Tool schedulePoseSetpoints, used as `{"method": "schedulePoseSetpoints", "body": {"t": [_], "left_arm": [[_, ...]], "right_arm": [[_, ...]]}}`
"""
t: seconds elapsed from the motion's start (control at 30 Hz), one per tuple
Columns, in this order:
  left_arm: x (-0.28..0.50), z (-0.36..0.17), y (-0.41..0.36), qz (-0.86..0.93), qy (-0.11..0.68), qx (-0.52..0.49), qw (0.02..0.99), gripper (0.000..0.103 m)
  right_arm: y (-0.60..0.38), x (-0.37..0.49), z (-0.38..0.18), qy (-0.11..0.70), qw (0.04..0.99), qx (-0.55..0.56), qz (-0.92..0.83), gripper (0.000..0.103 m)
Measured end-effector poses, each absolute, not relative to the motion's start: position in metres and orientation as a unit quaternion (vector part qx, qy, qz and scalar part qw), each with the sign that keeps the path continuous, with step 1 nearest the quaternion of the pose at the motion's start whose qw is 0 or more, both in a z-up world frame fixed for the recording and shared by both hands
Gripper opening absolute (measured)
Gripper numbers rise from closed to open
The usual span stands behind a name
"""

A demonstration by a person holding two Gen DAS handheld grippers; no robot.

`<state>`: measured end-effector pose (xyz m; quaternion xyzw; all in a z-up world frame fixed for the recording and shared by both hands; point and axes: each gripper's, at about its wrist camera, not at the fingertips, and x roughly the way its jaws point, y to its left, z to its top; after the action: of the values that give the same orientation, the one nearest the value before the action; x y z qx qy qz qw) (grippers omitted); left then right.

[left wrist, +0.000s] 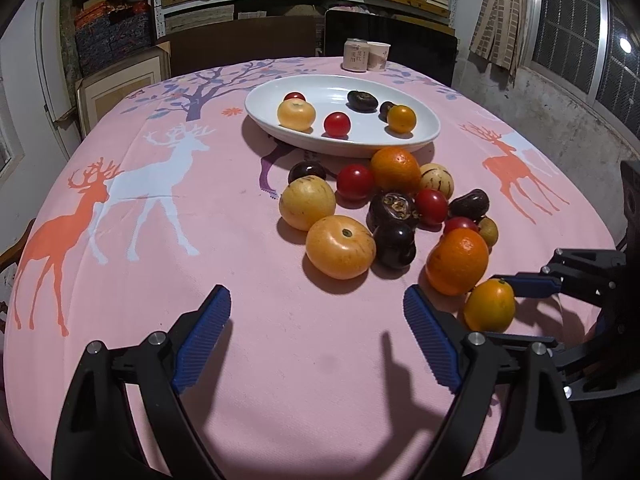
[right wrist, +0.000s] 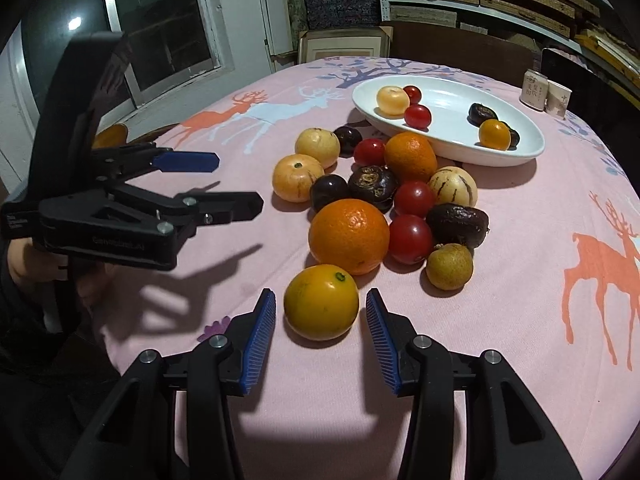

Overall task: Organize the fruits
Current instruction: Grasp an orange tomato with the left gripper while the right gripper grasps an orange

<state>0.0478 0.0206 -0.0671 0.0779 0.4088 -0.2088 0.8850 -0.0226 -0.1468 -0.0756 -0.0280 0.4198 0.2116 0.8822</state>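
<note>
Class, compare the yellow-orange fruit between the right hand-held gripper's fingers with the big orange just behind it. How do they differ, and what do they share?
The yellow-orange fruit is smaller, smooth and yellower, with a green stem spot; the big orange is larger, deep orange and dimpled. The yellow-orange fruit sits apart at the front of the pile; the big orange touches a red tomato. Both are round and lie on the pink tablecloth, not in the white dish.

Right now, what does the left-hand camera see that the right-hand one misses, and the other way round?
Only the left camera shows the left gripper from behind, wide open over bare tablecloth. Only the right camera shows the gap on each side between the right gripper and the yellow-orange fruit, and a hand on the other tool. Both show the white plate, the fruit pile, the can and the paper cup.
</note>
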Motion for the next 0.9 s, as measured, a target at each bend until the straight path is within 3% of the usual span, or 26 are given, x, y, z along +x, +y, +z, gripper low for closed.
{"method": "schedulePoseSetpoints", "body": {"t": [0.47,0.5,0.57,0.63,0.9], "left_arm": [[0.066,-0.075,-0.011,-0.182,0.417,0.143,0.879,0.086],[0.068,-0.076,-0.011,-0.180,0.417,0.145,0.879,0.085],[0.072,-0.078,-0.011,-0.180,0.417,0.151,0.878,0.068],[0.076,-0.080,-0.011,-0.190,0.427,0.143,0.873,0.060],[0.081,-0.082,-0.015,-0.185,0.421,0.146,0.876,0.060]], "right_arm": [[-0.174,-0.035,-0.059,0.397,0.896,0.016,0.197,0.037],[-0.176,-0.035,-0.058,0.396,0.897,0.019,0.195,0.037],[-0.179,-0.036,-0.059,0.395,0.898,0.023,0.193,0.037],[-0.181,-0.035,-0.060,0.398,0.897,0.026,0.191,0.037],[-0.184,-0.035,-0.060,0.396,0.898,0.031,0.190,0.037]]}}
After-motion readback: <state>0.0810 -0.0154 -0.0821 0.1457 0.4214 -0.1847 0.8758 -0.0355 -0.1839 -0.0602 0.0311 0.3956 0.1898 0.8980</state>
